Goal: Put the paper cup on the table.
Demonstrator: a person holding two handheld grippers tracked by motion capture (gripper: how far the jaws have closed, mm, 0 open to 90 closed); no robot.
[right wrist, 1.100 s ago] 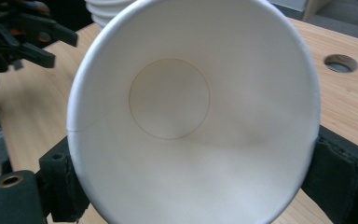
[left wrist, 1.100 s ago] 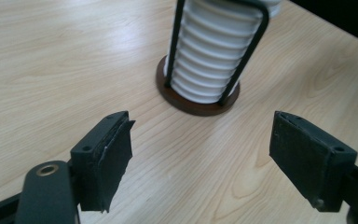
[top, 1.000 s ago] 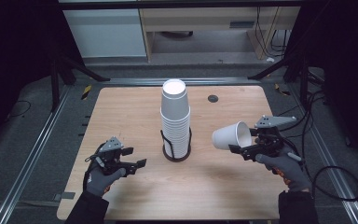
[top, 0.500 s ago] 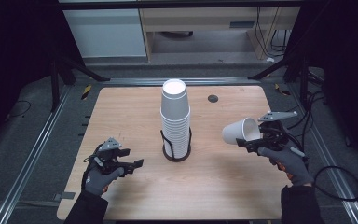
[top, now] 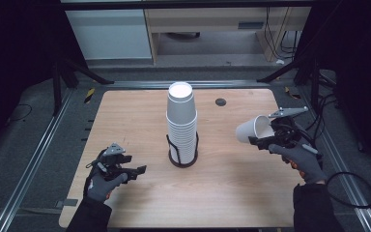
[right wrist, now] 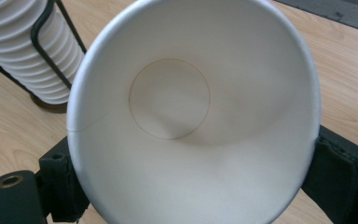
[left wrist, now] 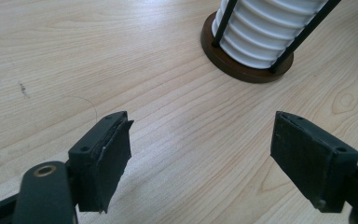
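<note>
Pale wooden table [top: 140, 111], dim room, perhaps grey carpeted floor [top: 34, 145].

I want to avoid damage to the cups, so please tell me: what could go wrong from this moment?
1. The right hand-held gripper clamps the thin white paper cup near its rim; the wall may dent or slip out.
2. The cup lies tilted on its side, above the table; if released, it would likely roll.
3. The cup stack rises well above its wire holder; a nudge could topple the upper cups.
</note>
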